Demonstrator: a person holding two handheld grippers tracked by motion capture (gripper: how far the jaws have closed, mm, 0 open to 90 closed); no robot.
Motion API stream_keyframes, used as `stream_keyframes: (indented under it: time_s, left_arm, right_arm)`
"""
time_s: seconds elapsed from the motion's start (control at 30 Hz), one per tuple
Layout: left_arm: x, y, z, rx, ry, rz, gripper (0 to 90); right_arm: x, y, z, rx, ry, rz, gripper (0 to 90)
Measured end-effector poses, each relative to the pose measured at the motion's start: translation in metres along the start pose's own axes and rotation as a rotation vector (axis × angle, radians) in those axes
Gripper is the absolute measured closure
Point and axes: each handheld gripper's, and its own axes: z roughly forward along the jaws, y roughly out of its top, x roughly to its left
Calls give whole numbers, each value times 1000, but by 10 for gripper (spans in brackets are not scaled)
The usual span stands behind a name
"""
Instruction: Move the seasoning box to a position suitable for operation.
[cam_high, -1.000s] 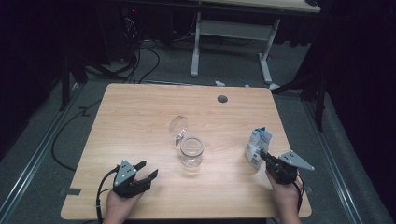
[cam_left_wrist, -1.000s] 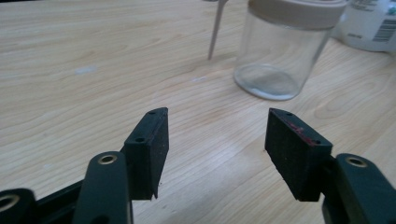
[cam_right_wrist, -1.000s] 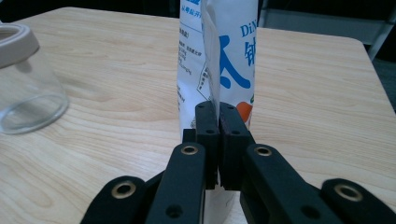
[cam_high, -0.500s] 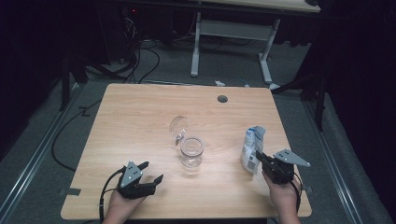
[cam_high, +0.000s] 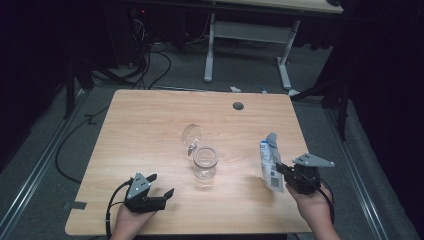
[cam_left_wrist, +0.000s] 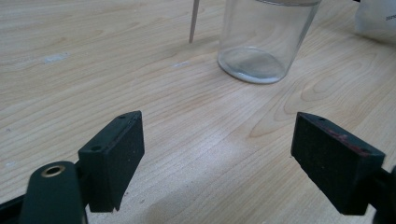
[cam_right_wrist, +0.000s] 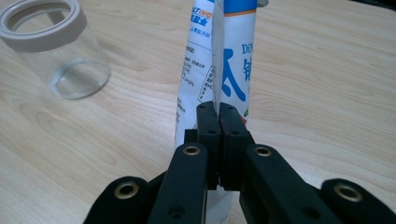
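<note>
A clear glass jar (cam_high: 205, 161) stands at the middle of the wooden table (cam_high: 150, 120), with a round lid (cam_high: 192, 136) propped on edge just behind it. My right gripper (cam_high: 280, 169) is shut on a white and blue packet (cam_high: 270, 160), held upright right of the jar; in the right gripper view the jaws pinch the packet (cam_right_wrist: 224, 60) at its lower seam, gripper (cam_right_wrist: 218, 121), jar (cam_right_wrist: 56, 51) to the left. My left gripper (cam_high: 161, 184) rests near the front left; its jaws have just been opening and stand wide with nothing between them (cam_left_wrist: 219, 158), facing the jar (cam_left_wrist: 268, 39).
A dark cable hole (cam_high: 238, 106) sits near the table's far edge. Behind the table stand another desk's white legs (cam_high: 210, 45), and cables (cam_high: 150, 60) lie on the grey floor. Bare wood lies between my left gripper and the jar.
My right gripper has risen a little with the packet in it, shifting slightly left. My left gripper's jaws have spread wider while that hand stayed in place.
</note>
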Motion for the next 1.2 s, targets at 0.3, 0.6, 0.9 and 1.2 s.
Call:
stream_keyframes:
  time_s: [0.3, 0.6, 0.9, 1.2]
  left_arm:
    - [-3, 0, -6, -58, -29, 3, 199]
    - [-4, 0, -7, -71, -32, 9, 209]
    - [-5, 0, -8, -66, -44, 14, 219]
    - [-5, 0, -8, -68, -46, 12, 220]
  right_arm:
    - [4, 16, 4, 125, 31, -4, 893]
    - [11, 32, 11, 250, 55, -14, 893]
    - [12, 45, 10, 328, 72, -31, 894]
    - [15, 53, 10, 407, 70, -54, 894]
